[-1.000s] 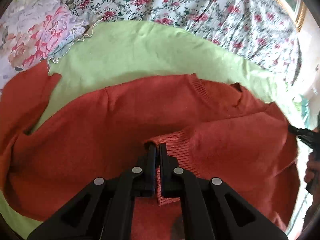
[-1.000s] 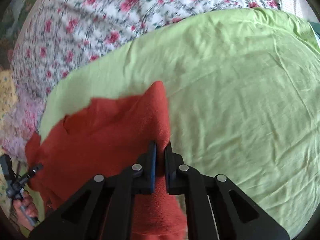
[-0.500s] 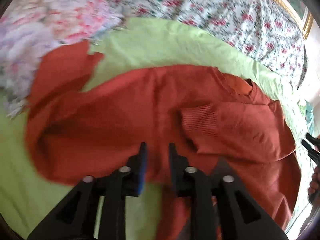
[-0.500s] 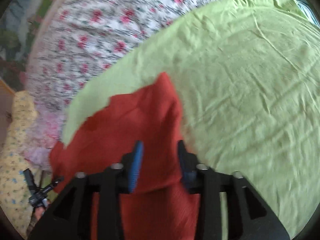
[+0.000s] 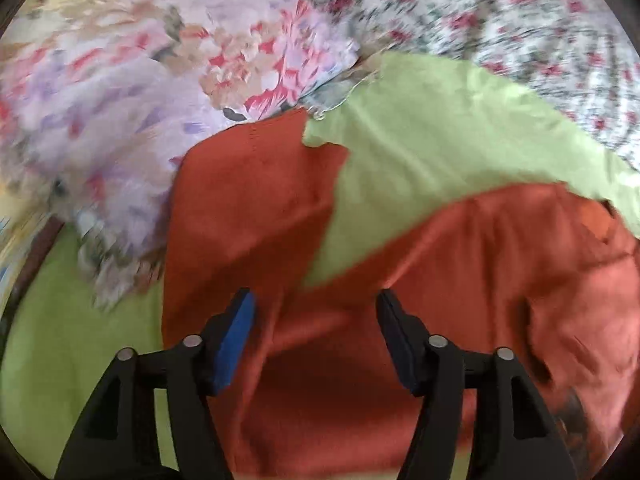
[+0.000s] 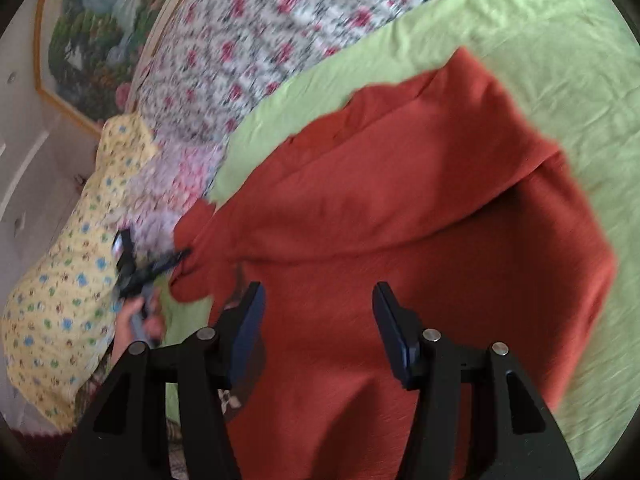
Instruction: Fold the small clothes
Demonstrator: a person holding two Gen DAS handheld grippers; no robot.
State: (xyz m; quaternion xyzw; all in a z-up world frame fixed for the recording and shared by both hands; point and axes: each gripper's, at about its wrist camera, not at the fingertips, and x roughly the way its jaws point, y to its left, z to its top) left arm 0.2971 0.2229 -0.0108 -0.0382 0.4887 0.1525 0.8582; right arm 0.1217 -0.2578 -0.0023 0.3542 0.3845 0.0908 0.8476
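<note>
On the bed, a rust-red sweater (image 5: 500,280) lies spread over a green sheet (image 5: 440,128). My left gripper (image 5: 314,320) hangs above it with fingers (image 5: 236,332) spread wide, holding nothing. My right gripper (image 6: 318,316) is likewise spread wide and empty over the sweater (image 6: 400,208).

Left wrist view only: one sleeve (image 5: 248,200) runs away from the body toward a lilac flowered pillow (image 5: 160,92), its end just beside the pillow; green sheet shows between sleeve and body.

Right wrist view only: part of the sweater is folded over onto the body, forming a doubled layer. At far left, my left hand (image 6: 136,320) grips the other tool beside a yellow patterned cloth (image 6: 60,288). A framed picture (image 6: 92,40) hangs behind. A rose-print bedspread (image 6: 280,20) lies beyond the green sheet (image 6: 560,40).
</note>
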